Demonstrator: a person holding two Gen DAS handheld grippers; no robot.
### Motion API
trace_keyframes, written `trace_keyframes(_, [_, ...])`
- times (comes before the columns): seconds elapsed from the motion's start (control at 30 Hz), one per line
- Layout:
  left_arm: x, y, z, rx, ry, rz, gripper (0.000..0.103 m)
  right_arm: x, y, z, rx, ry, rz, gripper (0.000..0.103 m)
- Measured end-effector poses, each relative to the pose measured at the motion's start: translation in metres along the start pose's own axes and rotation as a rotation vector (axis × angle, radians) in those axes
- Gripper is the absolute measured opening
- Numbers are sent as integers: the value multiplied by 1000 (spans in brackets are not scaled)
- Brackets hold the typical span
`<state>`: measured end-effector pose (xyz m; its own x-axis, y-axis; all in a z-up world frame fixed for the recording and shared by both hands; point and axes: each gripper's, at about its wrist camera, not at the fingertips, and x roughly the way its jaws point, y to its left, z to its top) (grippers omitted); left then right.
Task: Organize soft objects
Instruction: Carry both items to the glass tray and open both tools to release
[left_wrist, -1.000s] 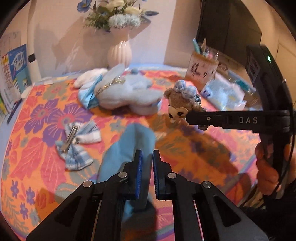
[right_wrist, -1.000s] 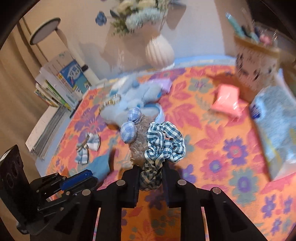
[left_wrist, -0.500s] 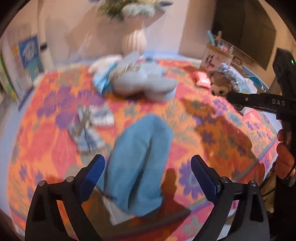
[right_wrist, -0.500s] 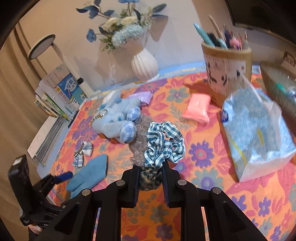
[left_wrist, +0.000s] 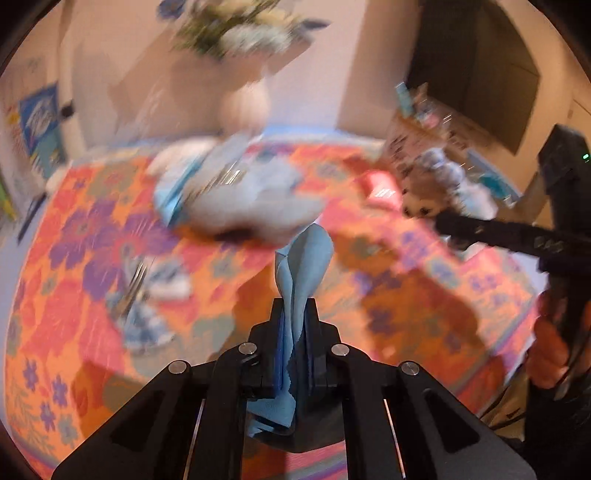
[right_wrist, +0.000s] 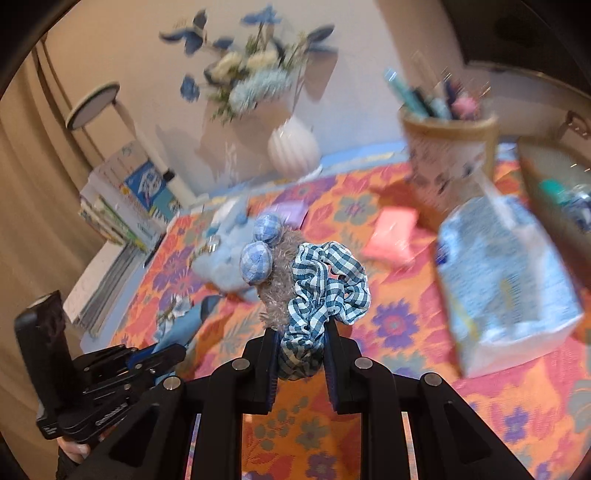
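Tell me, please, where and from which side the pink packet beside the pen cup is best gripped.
Grip the pink packet across its short width at the near edge, coming from above and the front: it seems to lie flat and apart, with the pen cup close behind. Both tongs are occupied now.

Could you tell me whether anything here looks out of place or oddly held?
The right gripper is shut on a checked scrunchie with a small plush bear bunched against it, so two things ride in one grasp. Nothing looks spilled or damaged.

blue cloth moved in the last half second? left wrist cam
Yes. The blue cloth is up off the flowered tablecloth it lay flat on, now pinched in the left gripper.
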<state>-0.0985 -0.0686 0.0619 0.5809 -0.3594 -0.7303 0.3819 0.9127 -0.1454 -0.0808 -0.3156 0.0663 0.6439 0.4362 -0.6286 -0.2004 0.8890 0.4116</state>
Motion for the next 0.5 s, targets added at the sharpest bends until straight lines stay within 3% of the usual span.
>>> trace_keyframes(0.1, [-10, -36, 32, 79, -58, -30, 6, -37, -11, 13, 7, -102, -48, 20])
trace_keyframes(0.27, [-16, -113, 105, 183, -165, -165, 6, -108, -56, 42, 113, -258, -189, 20])
trace_keyframes(0.4, [-6, -173, 158, 217, -188, -300, 6, -161, -107, 62, 250, -363, -293, 20])
trace_keyframes(0.5, [19, -216, 186, 249, -173, -345, 6, -183, -144, 73, 329, -401, -374, 20])
